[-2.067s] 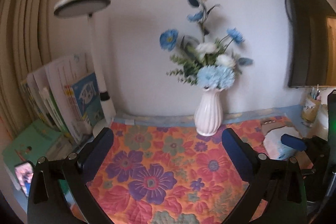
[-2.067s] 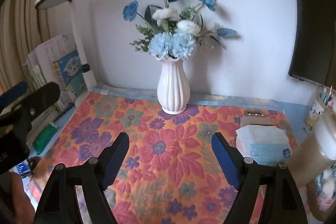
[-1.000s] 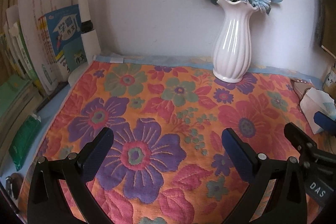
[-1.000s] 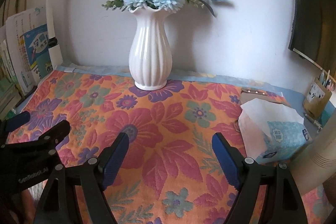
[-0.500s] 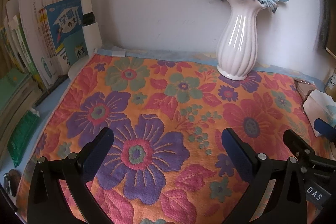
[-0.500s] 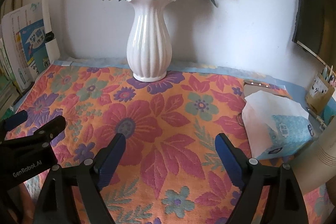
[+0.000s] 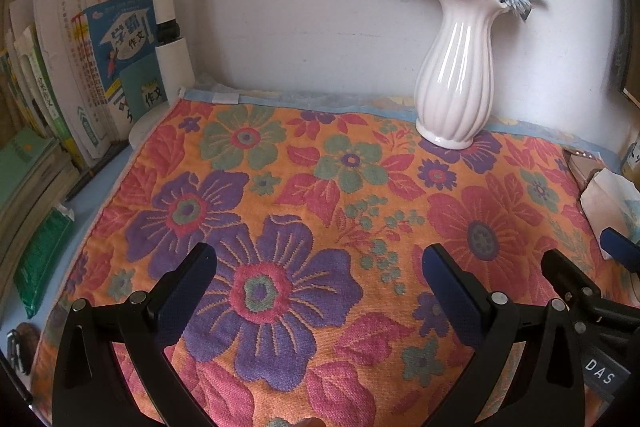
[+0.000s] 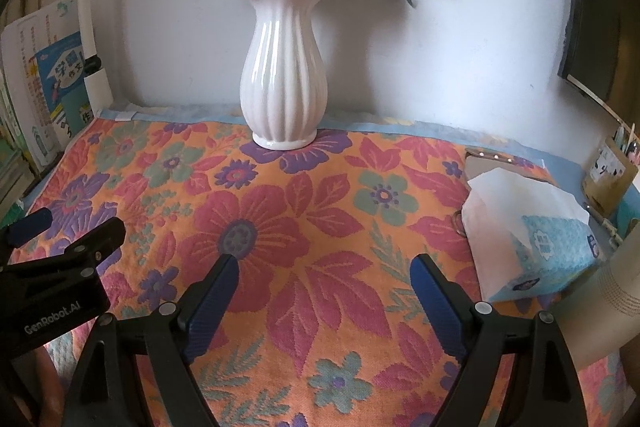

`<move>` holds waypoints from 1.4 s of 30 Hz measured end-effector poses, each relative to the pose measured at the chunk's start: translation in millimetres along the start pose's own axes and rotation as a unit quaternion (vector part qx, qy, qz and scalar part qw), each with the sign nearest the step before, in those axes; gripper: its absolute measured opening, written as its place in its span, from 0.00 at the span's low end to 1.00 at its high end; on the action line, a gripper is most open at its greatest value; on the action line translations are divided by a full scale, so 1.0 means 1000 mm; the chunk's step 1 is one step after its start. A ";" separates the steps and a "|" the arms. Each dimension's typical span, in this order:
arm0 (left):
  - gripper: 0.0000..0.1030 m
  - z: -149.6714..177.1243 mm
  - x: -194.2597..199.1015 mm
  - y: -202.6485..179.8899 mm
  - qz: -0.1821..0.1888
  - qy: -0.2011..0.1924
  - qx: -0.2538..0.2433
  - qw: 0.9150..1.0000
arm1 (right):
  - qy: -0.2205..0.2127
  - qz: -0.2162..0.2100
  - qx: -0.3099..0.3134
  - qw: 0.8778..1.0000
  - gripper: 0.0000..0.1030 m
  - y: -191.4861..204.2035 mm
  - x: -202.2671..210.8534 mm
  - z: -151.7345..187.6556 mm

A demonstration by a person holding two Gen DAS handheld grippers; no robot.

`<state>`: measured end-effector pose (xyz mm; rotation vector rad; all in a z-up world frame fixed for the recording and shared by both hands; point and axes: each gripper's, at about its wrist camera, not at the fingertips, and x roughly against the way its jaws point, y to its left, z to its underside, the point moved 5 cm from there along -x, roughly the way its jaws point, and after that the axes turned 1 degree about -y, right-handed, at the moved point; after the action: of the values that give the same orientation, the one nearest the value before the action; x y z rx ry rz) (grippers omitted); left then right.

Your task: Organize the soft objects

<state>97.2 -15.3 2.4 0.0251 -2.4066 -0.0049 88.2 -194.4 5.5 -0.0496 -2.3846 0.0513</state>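
Note:
A flowered orange, red and purple cloth (image 7: 312, 195) lies spread flat over the table; it also shows in the right wrist view (image 8: 320, 211). My left gripper (image 7: 320, 267) is open and empty, low over the cloth's near left part. My right gripper (image 8: 324, 273) is open and empty, low over the cloth's near middle. A soft pack of tissues (image 8: 528, 239) in blue and white wrap lies on the cloth's right edge, right of the right gripper. Each gripper shows at the edge of the other's view.
A white ribbed vase (image 8: 284, 79) with blue and white flowers stands at the cloth's back edge by the wall. Books (image 7: 80, 79) and a white lamp post (image 7: 168, 15) stand at the left. A green packet (image 7: 44, 259) lies left. A pen holder (image 8: 610, 175) stands right.
Both grippers came down and forward toward the cloth; the view dropped from the wall and flowers to the table. In the last half second they barely moved. Both stayed open.

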 end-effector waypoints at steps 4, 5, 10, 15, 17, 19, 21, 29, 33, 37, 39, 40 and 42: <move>1.00 0.000 -0.001 0.000 0.001 0.002 -0.001 1.000 | 0.018 -0.003 -0.019 1.000 0.84 -0.004 -0.001 0.005; 1.00 0.000 -0.001 0.000 0.001 0.001 -0.001 1.000 | 0.021 -0.006 -0.026 0.999 0.84 -0.006 -0.001 0.007; 1.00 0.000 -0.001 0.000 0.001 0.001 -0.002 1.000 | 0.034 -0.013 -0.042 0.998 0.84 -0.010 -0.005 0.009; 1.00 0.000 -0.001 -0.001 0.001 0.002 -0.002 1.000 | 0.029 -0.010 -0.033 0.999 0.84 -0.008 -0.006 0.010; 1.00 0.000 -0.001 -0.002 0.000 0.001 -0.004 1.000 | 0.027 -0.006 -0.024 0.999 0.84 -0.005 -0.006 0.009; 1.00 0.000 -0.001 -0.002 0.000 0.002 -0.005 1.000 | 0.025 -0.002 -0.016 1.000 0.84 -0.001 -0.006 0.009; 1.00 0.000 0.000 -0.002 0.000 0.002 -0.004 1.000 | 0.024 0.000 -0.010 1.000 0.84 0.001 -0.006 0.009; 1.00 0.000 -0.002 -0.003 0.004 0.004 -0.005 1.000 | 0.028 -0.003 -0.016 0.999 0.84 0.002 -0.006 0.009; 1.00 0.000 -0.004 -0.003 0.004 0.007 -0.006 1.000 | 0.031 0.001 -0.012 0.999 0.84 0.003 -0.007 0.010; 1.00 0.000 -0.004 -0.003 0.004 0.008 -0.008 1.000 | 0.033 0.000 -0.013 0.999 0.84 0.003 -0.007 0.010; 1.00 0.000 -0.004 -0.003 0.004 0.008 -0.008 1.000 | 0.033 0.000 -0.014 0.999 0.84 0.003 -0.007 0.010; 1.00 0.000 -0.004 -0.003 0.004 0.008 -0.008 1.000 | 0.033 0.000 -0.016 0.999 0.84 0.003 -0.007 0.010; 1.00 0.000 -0.004 -0.003 0.004 0.008 -0.008 1.000 | 0.034 0.000 -0.017 0.999 0.84 0.004 -0.007 0.011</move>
<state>100.1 -18.4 -0.2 0.0078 -2.3911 -0.0199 85.7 -190.6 -7.0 -0.0667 -2.3183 0.0092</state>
